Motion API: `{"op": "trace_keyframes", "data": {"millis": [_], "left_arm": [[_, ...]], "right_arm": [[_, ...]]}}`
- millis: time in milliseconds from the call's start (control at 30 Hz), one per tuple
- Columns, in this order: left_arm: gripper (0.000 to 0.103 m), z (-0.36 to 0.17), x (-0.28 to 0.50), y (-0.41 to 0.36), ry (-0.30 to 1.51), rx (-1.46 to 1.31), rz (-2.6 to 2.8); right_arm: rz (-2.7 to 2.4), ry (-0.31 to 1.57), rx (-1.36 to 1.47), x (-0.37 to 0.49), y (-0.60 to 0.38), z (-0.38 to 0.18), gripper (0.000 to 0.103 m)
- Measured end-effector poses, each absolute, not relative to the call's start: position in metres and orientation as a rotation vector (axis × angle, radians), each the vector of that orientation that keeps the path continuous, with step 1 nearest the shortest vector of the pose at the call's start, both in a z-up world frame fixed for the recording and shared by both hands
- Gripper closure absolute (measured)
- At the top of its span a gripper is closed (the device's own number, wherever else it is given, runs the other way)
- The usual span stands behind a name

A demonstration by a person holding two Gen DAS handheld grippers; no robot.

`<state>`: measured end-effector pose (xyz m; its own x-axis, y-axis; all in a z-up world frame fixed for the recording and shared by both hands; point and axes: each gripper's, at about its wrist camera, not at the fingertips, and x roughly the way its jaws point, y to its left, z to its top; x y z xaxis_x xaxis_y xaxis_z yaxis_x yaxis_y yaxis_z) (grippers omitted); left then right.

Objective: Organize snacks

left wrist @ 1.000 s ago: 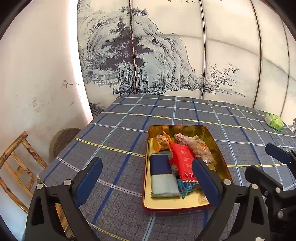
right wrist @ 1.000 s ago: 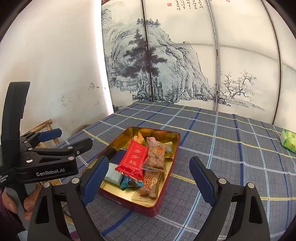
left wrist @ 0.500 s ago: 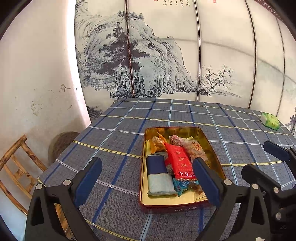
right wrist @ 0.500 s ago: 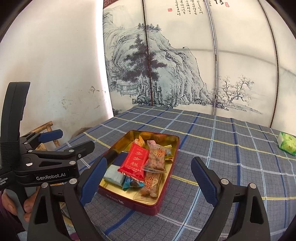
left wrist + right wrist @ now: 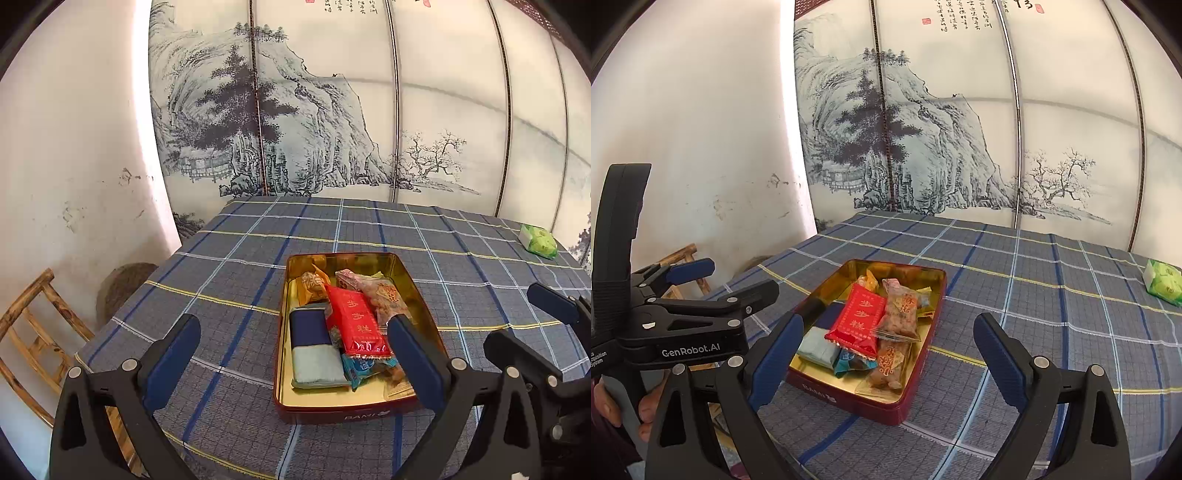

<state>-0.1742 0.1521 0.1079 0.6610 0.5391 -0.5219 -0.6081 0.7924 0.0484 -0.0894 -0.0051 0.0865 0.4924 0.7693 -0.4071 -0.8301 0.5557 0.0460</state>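
Note:
A red tin with a gold inside (image 5: 417,291) (image 5: 938,295) sits on the checked tablecloth near the table's front. It holds several wrapped snacks: a red packet (image 5: 356,325) (image 5: 858,317) on top, a blue and pale packet (image 5: 312,347), and clear packets of brown twists (image 5: 899,312). A green snack packet (image 5: 537,240) (image 5: 1163,282) lies alone at the far right of the table. My left gripper (image 5: 295,354) is open and empty above the tin's near left side. My right gripper (image 5: 886,354) is open and empty above the tin's near right corner.
The table (image 5: 229,280) stands against a painted landscape screen (image 5: 332,110). A wooden chair (image 5: 33,332) and a round woven stool (image 5: 123,280) stand by the white wall at the left. The left gripper's body (image 5: 683,321) fills the right wrist view's left side.
Both grippers have pulled back and risen a little from the tin, so more of the table and screen shows. Both stay open. The snacks have not moved.

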Motion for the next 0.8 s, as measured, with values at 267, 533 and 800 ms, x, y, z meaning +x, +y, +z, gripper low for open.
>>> {"op": "trace_keyframes", "data": {"millis": [267, 533, 800], "left_arm": [[0.001, 0.108, -0.1741, 0.1524, 0.55, -0.136, 0.65], [0.001, 0.1065, -0.1721, 0.1496, 0.557, -0.129, 0.643], [0.001, 0.103, -0.1683, 0.1487, 0.577, -0.132, 0.631]], "right_arm": [[0.978, 0.408, -0.161, -0.0891, -0.0057, 0.0874, 0.009], [0.982, 0.413, -0.163, -0.0918, -0.0058, 0.0865, 0.008], [0.981, 0.427, -0.158, -0.092, -0.0059, 0.0836, 0.008]]}}
